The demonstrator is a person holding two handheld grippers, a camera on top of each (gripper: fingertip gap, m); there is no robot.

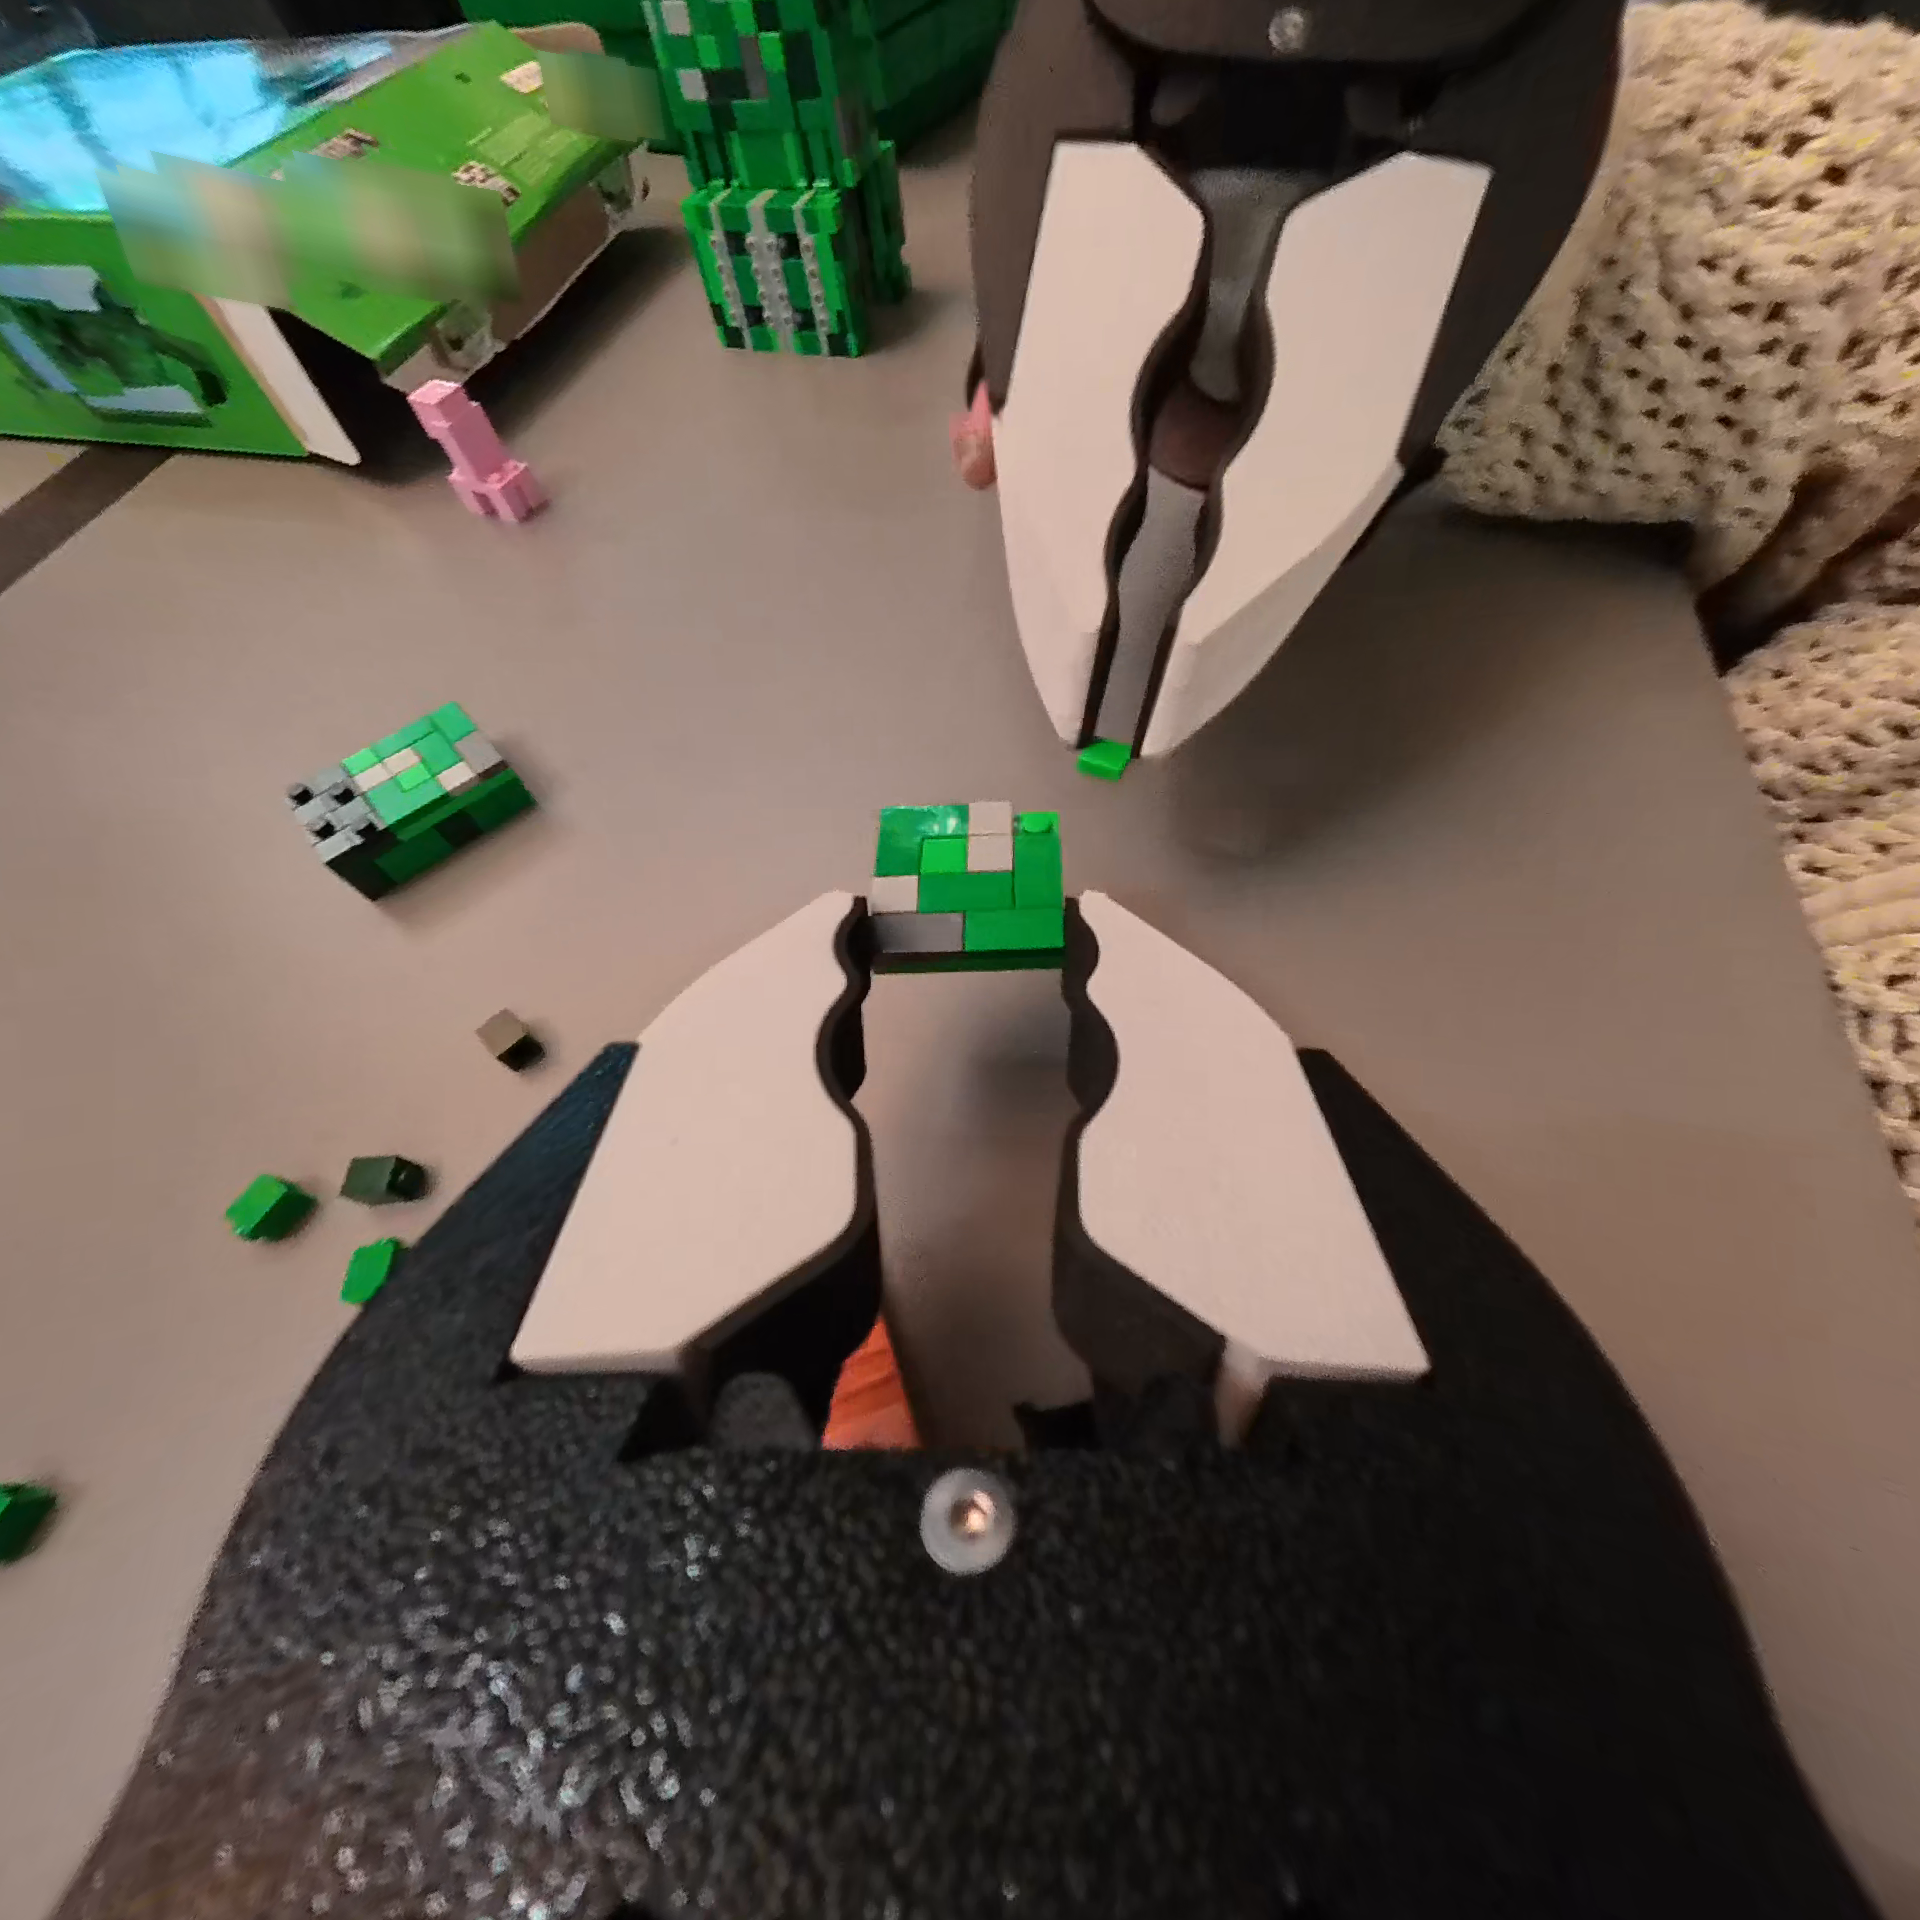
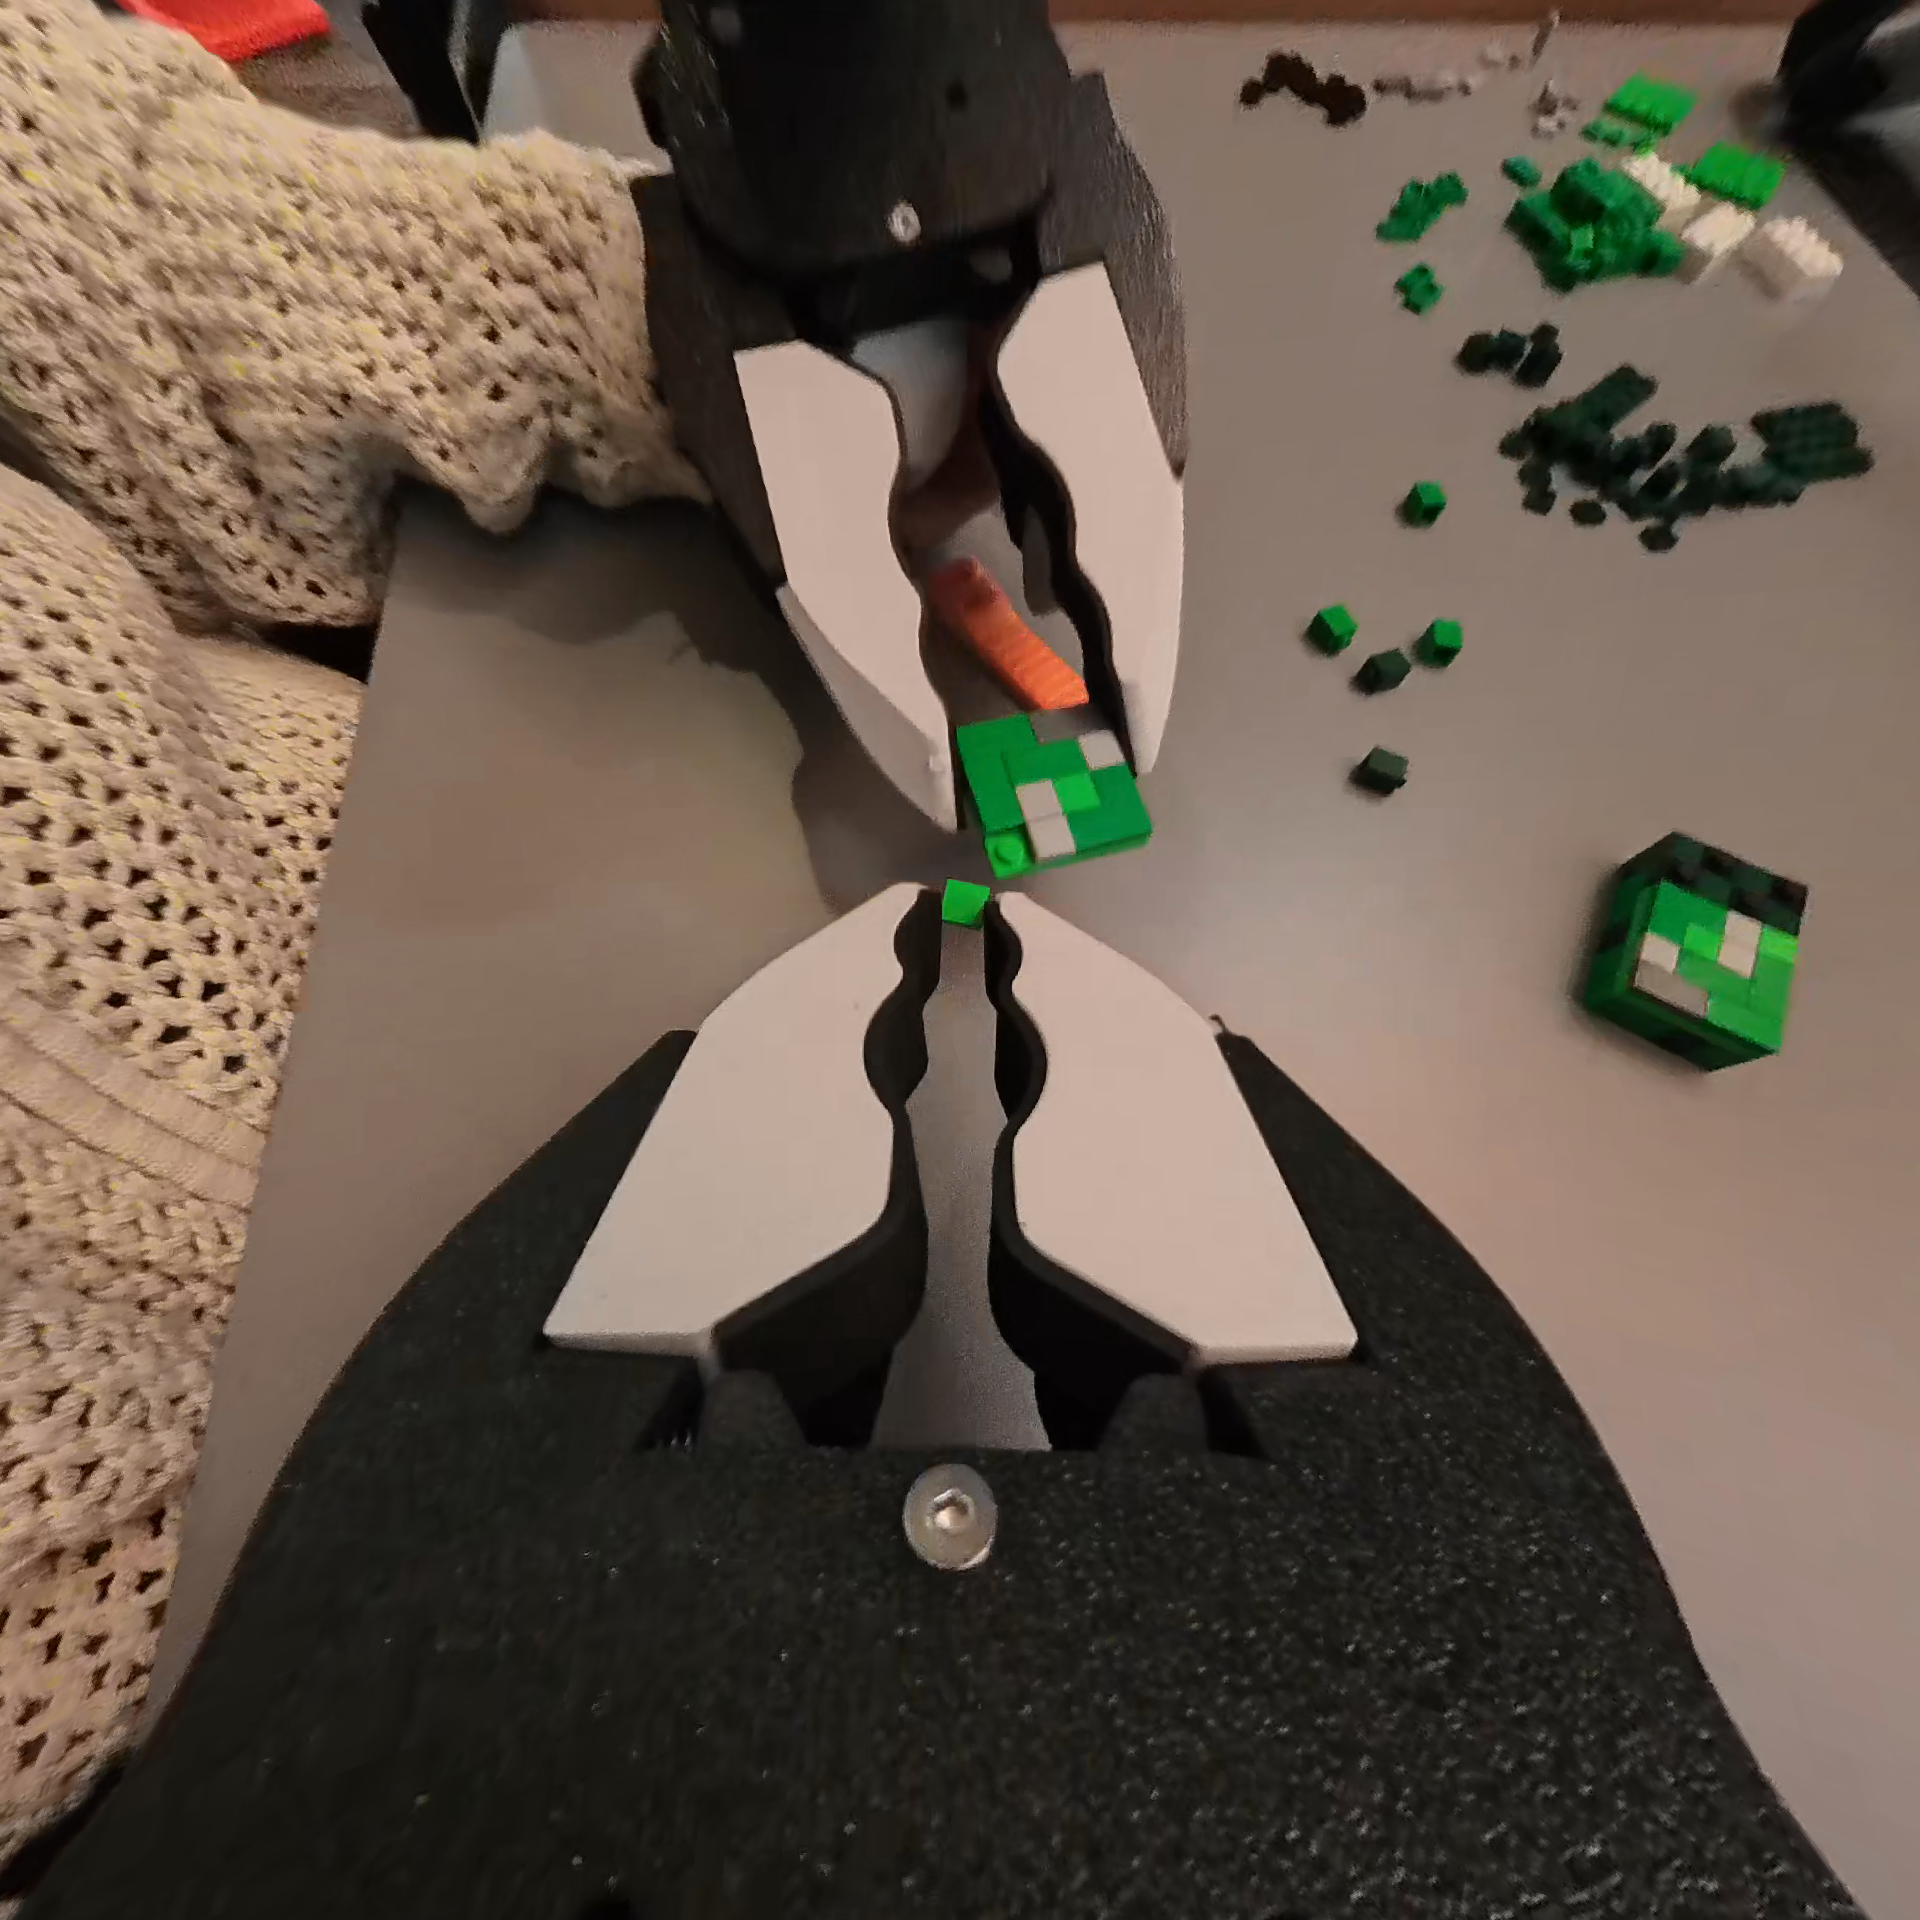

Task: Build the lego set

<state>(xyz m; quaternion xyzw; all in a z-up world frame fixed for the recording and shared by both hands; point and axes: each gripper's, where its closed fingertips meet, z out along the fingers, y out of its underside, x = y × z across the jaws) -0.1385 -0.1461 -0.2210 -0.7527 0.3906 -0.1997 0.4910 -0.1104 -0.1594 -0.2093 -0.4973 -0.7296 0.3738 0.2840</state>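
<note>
My left gripper [image 1: 968, 914] is shut on a small flat green-and-grey brick panel [image 1: 971, 883] and holds it on the grey table. The panel has one bare stud at its far right corner. My right gripper [image 1: 1110, 746] faces it from the far side, shut on a tiny bright green tile [image 1: 1101, 761], just beyond that corner. In the right wrist view the right gripper [image 2: 964, 902] pinches the tile [image 2: 962, 902] just short of the panel [image 2: 1055, 795], which sits in the left gripper [image 2: 1044, 774].
A finished green block [image 1: 410, 800] lies left, also seen in the right wrist view [image 2: 1694, 951]. Loose green and dark bricks [image 1: 312, 1205] lie near left. A tall green figure [image 1: 774, 177], a pink figure [image 1: 473, 452] and a green box [image 1: 260, 281] stand behind. Brick piles [image 2: 1621, 312] lie far right. A knit sleeve [image 2: 260, 416] borders the table. Only a small space, under 4 cm, lies between the two pairs of fingers. Between my left fingertips and the finished green block [image 1: 410, 800] there is roughly 12 cm. It is also in sight in the right wrist view [image 2: 1672, 913].
</note>
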